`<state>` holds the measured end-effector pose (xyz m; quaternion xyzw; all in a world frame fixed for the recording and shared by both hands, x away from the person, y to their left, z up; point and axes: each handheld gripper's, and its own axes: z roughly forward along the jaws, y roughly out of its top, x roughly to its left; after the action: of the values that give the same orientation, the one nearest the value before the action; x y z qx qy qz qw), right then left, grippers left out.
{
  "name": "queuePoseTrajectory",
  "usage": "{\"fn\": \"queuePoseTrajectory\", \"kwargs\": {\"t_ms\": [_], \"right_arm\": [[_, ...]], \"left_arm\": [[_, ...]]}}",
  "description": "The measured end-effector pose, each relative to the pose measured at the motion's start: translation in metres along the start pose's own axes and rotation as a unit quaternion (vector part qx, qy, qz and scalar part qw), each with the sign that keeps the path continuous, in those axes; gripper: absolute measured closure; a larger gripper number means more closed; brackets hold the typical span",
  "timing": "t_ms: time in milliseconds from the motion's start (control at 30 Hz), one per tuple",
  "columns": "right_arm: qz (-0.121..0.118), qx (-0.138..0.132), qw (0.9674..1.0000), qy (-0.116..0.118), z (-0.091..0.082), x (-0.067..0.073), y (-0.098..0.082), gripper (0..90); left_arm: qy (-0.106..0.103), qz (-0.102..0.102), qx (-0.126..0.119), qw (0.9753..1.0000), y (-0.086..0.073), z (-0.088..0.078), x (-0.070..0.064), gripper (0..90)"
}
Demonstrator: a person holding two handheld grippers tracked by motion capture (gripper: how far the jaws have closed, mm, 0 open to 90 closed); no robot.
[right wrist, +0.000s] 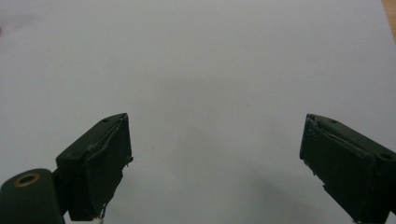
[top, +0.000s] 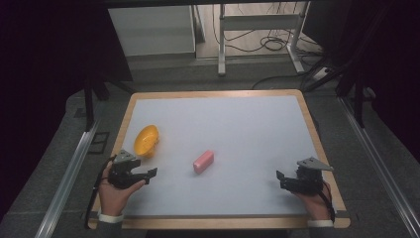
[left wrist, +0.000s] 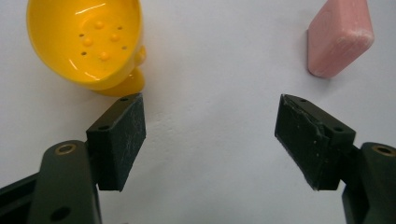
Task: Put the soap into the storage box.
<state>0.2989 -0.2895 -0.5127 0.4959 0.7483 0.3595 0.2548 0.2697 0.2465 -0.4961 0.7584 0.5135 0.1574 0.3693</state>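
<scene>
The high view looks forward and down from the person's side, taking in the whole table (top: 218, 104) and floor beyond. The left gripper view rides low and close, facing the yellow bowl (left wrist: 86, 42) and pink block (left wrist: 340, 37), both shared with the high view. The right gripper view faces bare tabletop closely.

Yellow bowl (left wrist: 86, 44): glossy moulded plastic, dimpled inside. Pink bar (left wrist: 339, 37): matt, chalky, smooth-faced. Table (top: 247, 124): matt white top, pale wood rim. Left gripper (left wrist: 210, 140), right gripper (right wrist: 215, 163): matt black plastic, pads (left wrist: 128, 140) scuffed and rough.
</scene>
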Motion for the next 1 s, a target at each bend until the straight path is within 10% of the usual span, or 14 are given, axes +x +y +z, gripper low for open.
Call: {"fn": "queuePoseTrajectory", "kwargs": {"t_ms": [500, 1000], "right_arm": [[-0.005, -0.008, 0.9999, -0.012, -0.007, -0.005, 0.003, 9.1], [-0.004, -0.009, 0.9998, -0.018, -0.011, -0.007, 0.001, 9.1]], "left_arm": [[-0.012, -0.007, -0.003, 0.9999, 0.019, -0.009, -0.005, 24.0], [-0.007, 0.027, 0.012, 0.9995, 0.041, -0.006, -0.018, 23.8]]}}
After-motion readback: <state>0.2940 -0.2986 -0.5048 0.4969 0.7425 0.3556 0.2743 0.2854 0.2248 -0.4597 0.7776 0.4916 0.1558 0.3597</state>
